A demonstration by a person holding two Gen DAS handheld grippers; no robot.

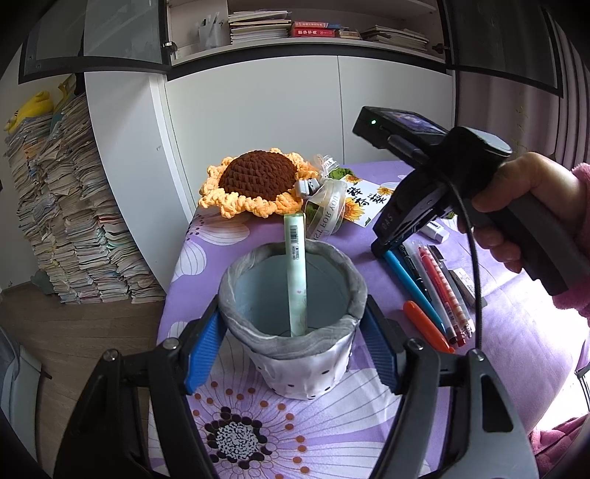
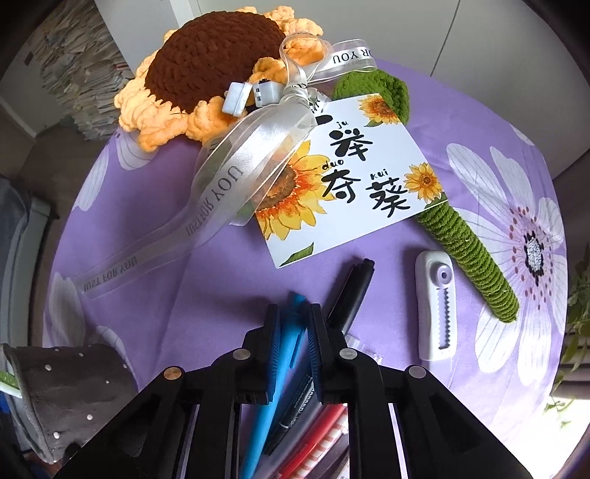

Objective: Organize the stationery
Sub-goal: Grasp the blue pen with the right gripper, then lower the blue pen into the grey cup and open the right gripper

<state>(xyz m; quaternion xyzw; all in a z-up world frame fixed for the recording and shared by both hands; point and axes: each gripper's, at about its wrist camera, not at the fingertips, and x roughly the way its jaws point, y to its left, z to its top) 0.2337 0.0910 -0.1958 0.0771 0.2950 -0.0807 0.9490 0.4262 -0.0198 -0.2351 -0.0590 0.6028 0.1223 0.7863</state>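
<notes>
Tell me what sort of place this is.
Probably a home study or bedroom: a tall stack of books on the wood floor, a cabinet shelf holding books, and a table under a purple floral cloth.

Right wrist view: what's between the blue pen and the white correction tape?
In the right wrist view, a black marker lies between the blue pen and the correction tape; otherwise bare purple tablecloth.

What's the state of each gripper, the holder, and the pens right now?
Left gripper: shut on the pen holder, one pad each side.
Pen holder: upright, open top.
Green pen: standing inside the holder, leaning on the rim.
Right gripper: jaws around the blue pen; grip unclear.
Blue pen: lying on the table.
Orange marker: lying flat, capped.
</notes>
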